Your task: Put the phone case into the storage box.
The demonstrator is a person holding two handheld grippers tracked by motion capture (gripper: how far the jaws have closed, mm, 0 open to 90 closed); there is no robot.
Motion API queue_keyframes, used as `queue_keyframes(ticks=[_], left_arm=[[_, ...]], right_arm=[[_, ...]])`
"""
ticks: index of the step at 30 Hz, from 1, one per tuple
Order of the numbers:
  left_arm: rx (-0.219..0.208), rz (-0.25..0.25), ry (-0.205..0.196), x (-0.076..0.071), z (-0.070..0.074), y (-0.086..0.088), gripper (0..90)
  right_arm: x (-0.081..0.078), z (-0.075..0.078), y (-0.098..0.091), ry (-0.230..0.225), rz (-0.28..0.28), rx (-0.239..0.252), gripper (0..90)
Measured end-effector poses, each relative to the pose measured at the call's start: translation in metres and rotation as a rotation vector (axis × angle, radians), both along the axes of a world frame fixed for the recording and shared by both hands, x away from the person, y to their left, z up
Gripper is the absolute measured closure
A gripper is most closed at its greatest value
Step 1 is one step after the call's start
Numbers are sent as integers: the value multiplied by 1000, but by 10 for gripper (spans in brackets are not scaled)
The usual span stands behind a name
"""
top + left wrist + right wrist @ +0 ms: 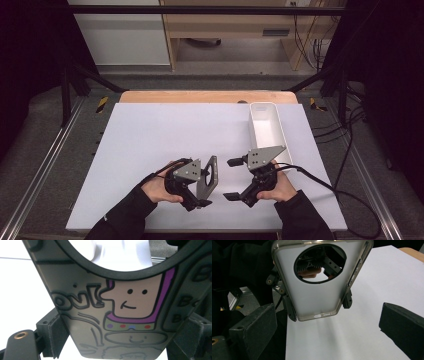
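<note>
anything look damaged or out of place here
Nothing stands out. The grey phone case with a round camera cutout looks intact, held off the white table sheet in the left gripper. The right gripper is open, and the white rectangular tray sits straight.

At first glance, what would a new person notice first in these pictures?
Most striking is the phone case with a large round camera hole, clamped by the left gripper above the near middle of the white table. In the left gripper view, its other face carries a cartoon drawing with a smiling face. The right gripper faces it with open jaws, and a white tray lies at the far right.
</note>
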State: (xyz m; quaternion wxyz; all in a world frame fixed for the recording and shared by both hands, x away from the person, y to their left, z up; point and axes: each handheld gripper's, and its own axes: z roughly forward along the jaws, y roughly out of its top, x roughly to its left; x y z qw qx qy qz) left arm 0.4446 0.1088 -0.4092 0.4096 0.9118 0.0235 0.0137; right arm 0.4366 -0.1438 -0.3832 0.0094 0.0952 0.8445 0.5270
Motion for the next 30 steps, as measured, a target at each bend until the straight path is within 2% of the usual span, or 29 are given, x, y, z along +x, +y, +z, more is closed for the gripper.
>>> queue_keyframes(ticks=[11, 30], left_arm=[[-23, -12, 17, 4, 3, -3, 114], [14, -45, 35, 9, 1, -16, 114]], right_arm=[[1, 0, 2, -6, 1, 21, 21], [2, -1, 5, 10, 6, 34, 28]])
